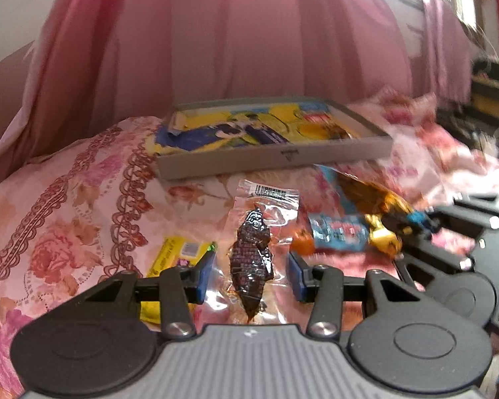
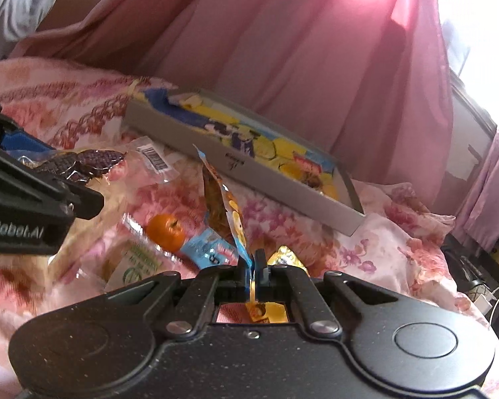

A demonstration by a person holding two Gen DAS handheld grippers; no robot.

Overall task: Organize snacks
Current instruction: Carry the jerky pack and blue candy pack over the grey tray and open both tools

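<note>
You are pinching the orange snack packet (image 2: 221, 199) in your right gripper (image 2: 253, 266), just before the grey box (image 2: 236, 163); your left gripper (image 1: 251, 274) is spread wide around the clear-wrapped dark snack (image 1: 252, 256). Next, carry it into the box.

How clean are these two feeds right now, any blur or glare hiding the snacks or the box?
Left wrist view: the dark snack in clear wrap between the open left gripper is fairly sharp; the right gripper and its orange-blue packet are motion-smeared. Right wrist view: window glare blows out the top right, the curtain glows pink, yet the grey box stays readable.
</note>
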